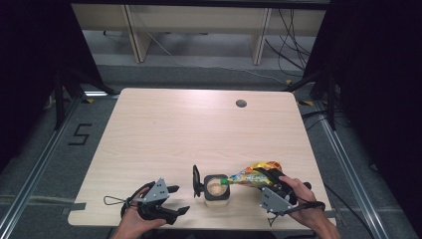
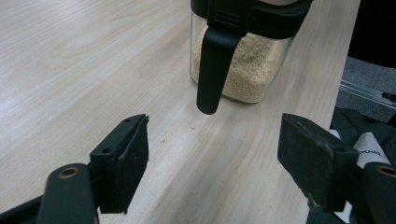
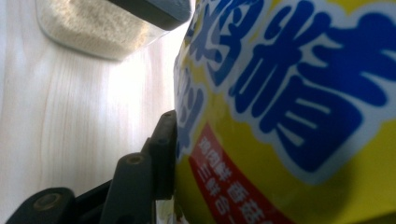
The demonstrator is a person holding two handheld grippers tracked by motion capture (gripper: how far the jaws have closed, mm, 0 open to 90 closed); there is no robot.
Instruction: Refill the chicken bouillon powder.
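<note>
A clear square jar of pale granules stands near the table's front edge, its black lid flap swung open to the left. My right gripper is shut on a yellow seasoning packet, held tilted with its low end over the jar's mouth. In the right gripper view one pad presses the packet, the other is hidden behind it, and the jar lies beyond. My left gripper rests open left of the jar; in its own view the gripper holds nothing and faces the jar and hanging flap.
The wooden table has a round cable hole at its back right. Dark curtains and metal floor rails flank the table on both sides. Cables lie on the floor behind it.
</note>
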